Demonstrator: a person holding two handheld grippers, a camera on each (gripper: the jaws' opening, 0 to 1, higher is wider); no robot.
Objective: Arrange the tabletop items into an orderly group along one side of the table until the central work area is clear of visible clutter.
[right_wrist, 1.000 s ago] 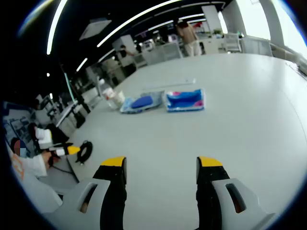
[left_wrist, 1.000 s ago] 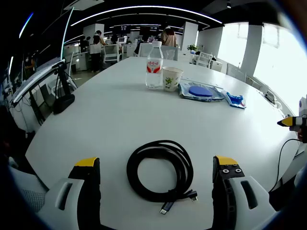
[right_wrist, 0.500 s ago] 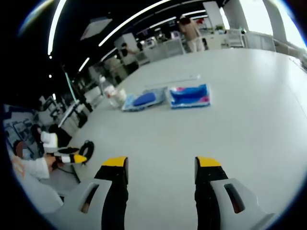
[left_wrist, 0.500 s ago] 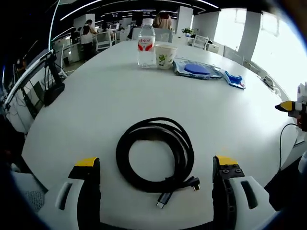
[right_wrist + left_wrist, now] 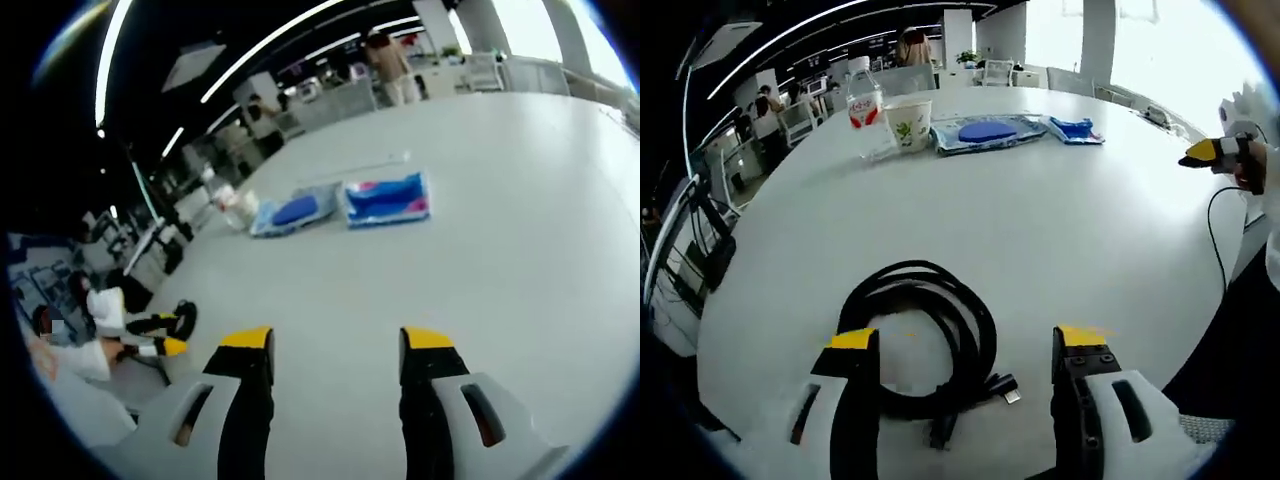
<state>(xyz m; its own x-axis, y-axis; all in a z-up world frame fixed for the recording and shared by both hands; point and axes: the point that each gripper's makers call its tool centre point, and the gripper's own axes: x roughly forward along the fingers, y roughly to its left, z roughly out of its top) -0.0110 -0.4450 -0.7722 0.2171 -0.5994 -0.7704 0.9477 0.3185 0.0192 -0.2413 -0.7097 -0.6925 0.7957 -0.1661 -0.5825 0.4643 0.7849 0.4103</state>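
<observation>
Left gripper (image 5: pixel 965 345) has dropped onto coiled black cable (image 5: pixel 915 335) at table (image 5: pixel 1070 220) near edge, jaws wide, gripping nothing.
Far edge: red-label water bottle (image 5: pixel 863 97), leaf-print paper cup (image 5: pixel 908 122), contents unseen; right gripper (image 5: pixel 332 342) open, empty.

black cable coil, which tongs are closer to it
Left. The left tongs are open right at the coiled black cable, with one jaw over its loop. The right tongs hang open over bare table, well off from the coil.
</observation>
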